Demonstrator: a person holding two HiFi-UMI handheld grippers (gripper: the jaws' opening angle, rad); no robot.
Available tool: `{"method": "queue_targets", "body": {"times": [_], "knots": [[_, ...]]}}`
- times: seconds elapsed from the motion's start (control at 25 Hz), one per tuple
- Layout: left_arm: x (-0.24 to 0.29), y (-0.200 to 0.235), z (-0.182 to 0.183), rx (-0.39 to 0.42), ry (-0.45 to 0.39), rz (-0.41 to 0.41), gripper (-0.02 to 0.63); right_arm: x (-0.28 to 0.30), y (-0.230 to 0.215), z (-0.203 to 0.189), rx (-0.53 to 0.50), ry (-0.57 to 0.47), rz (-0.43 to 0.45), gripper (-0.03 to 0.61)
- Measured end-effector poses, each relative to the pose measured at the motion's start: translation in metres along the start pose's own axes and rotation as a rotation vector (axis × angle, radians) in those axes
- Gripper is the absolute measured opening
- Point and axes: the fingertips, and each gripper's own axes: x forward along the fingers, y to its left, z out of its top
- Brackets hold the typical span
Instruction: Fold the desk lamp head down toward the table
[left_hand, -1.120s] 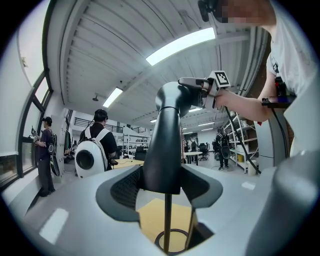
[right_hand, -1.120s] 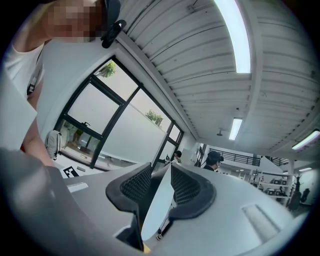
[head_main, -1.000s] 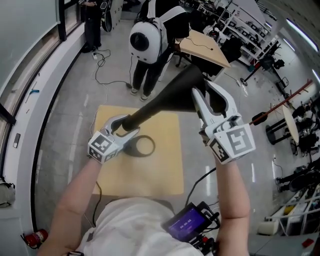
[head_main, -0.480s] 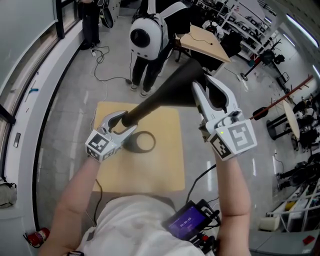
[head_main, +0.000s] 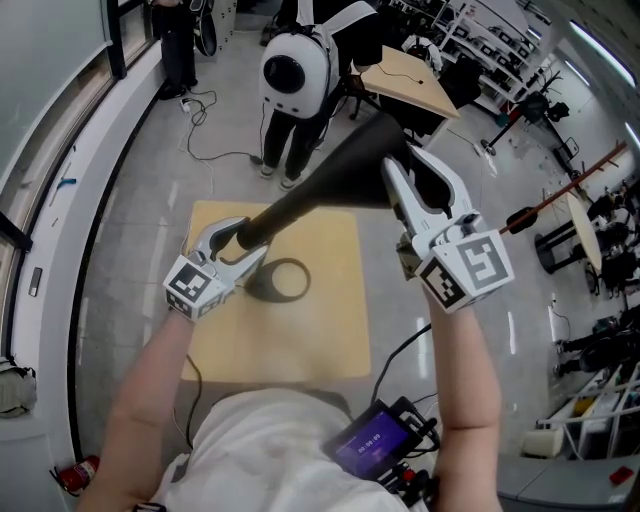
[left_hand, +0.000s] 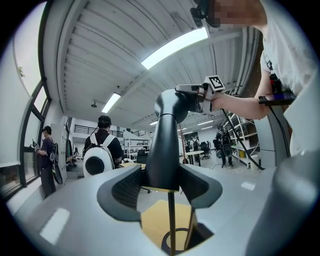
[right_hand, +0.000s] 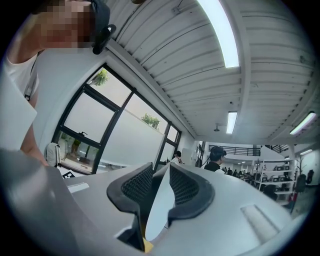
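A black desk lamp rises from a ring base (head_main: 287, 281) on the small wooden table (head_main: 300, 340). Its tapering stem (head_main: 300, 205) slants up to the right, to the lamp head (head_main: 380, 150). My left gripper (head_main: 240, 245) is shut on the stem's lower end, and in the left gripper view the black stem (left_hand: 163, 155) fills the gap between the pads of the left gripper (left_hand: 160, 187). My right gripper (head_main: 405, 170) holds the head. Its jaws have just been closing, and in the right gripper view the right gripper (right_hand: 160, 192) pinches the head's pale rim (right_hand: 156, 212).
A person with a white backpack (head_main: 295, 75) stands just beyond the table, and another wooden table (head_main: 410, 85) is behind them. Cables (head_main: 215, 150) lie on the floor at the left. Shelving and stands crowd the right side.
Both grippers stay on the lamp. My left gripper has drifted slightly to the left in the head view; the lamp's pose looks the same.
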Motion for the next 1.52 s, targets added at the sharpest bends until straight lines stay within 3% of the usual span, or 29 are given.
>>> {"method": "queue_targets", "body": {"times": [0.88, 1.52], "knots": [[-0.017, 0.003, 0.008, 0.055, 0.068, 0.086, 0.236, -0.005, -0.016, -0.025, 0.132, -0.070, 0.105, 0.124], [-0.037, 0.008, 0.021, 0.132, 0.127, 0.136, 0.235, -0.003, -0.030, -0.058, 0.265, -0.072, 0.120, 0.129]]}}
